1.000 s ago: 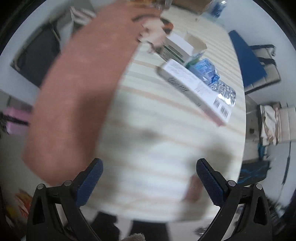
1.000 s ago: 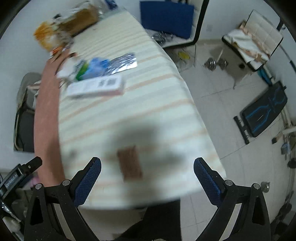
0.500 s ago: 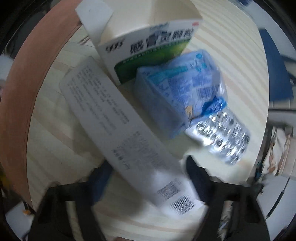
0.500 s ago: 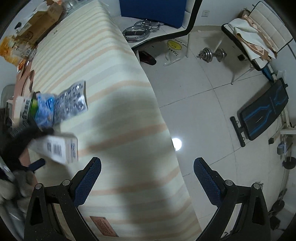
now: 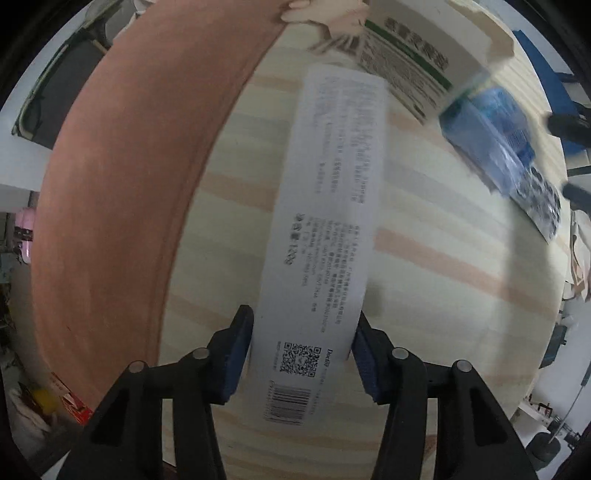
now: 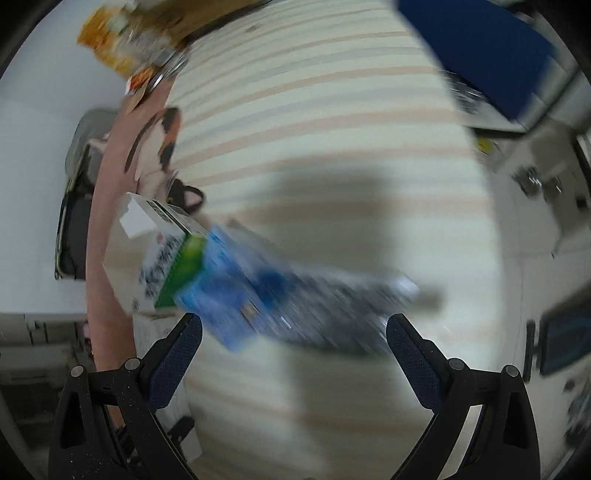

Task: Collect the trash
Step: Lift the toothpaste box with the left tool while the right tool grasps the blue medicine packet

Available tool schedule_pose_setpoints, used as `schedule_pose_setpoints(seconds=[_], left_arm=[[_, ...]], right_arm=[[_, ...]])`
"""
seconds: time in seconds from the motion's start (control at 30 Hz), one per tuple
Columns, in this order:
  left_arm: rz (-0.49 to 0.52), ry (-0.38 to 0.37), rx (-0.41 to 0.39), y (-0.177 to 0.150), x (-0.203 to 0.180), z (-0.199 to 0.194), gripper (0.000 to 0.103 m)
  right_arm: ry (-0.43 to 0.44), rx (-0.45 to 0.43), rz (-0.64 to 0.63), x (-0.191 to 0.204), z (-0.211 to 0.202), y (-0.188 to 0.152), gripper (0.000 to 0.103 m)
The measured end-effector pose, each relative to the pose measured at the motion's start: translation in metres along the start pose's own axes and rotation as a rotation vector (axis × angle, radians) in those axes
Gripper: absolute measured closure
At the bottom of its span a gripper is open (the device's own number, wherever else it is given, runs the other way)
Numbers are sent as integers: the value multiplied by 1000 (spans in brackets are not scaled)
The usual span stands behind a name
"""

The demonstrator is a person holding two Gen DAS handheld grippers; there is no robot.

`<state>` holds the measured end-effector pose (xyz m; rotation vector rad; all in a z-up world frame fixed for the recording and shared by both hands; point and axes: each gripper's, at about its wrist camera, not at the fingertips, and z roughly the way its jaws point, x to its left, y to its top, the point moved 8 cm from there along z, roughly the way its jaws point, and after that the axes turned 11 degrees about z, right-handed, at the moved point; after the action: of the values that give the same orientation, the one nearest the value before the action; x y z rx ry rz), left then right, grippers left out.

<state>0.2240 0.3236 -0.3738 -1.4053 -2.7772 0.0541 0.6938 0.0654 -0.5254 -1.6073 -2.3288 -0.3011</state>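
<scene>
My left gripper [image 5: 301, 341] is shut on a long white printed box [image 5: 328, 229], gripping it near its barcode end, over the striped table [image 5: 443, 258]. Beyond it lie a green and white medicine box [image 5: 406, 62], a blue packet [image 5: 487, 122] and a silver blister sheet [image 5: 539, 199]. My right gripper [image 6: 293, 349] is open and empty, just short of the blurred blue packet [image 6: 229, 295] and blister sheet [image 6: 343, 306]. The green and white box [image 6: 166, 251] lies to their left.
A pink band [image 5: 122, 206] runs along the table's left edge. Brown and orange packages [image 6: 147, 33] sit at the far end of the table. A blue chair [image 6: 476, 48] stands beyond the right edge, above the white floor [image 6: 535, 229].
My left gripper has closed on the long white box and swung it lengthwise. My right gripper has swung from the table edge and floor toward the blue packet and blister sheet.
</scene>
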Motion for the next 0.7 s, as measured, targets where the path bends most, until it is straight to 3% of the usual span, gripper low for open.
schedule_pose_setpoints(seconds=[0.07, 0.13, 0.2, 0.33, 0.4, 0.7], left_arm=[[21, 9, -24, 6, -1, -4, 55], [37, 34, -28, 14, -2, -1, 54], [19, 30, -17, 19, 3, 4, 54], [-14, 1, -57, 23, 10, 1, 59], [10, 16, -84, 20, 14, -8, 59], [84, 79, -217, -24, -4, -82, 59]], right_arm=[[-17, 14, -40, 13, 17, 10, 13], [-44, 24, -77, 21, 28, 14, 34], [-49, 8, -109, 23, 29, 12, 71], [-52, -66, -108, 17, 11, 2, 77], [-40, -83, -83, 10, -1, -3, 87], [44, -149, 21, -15, -61, -47, 89]])
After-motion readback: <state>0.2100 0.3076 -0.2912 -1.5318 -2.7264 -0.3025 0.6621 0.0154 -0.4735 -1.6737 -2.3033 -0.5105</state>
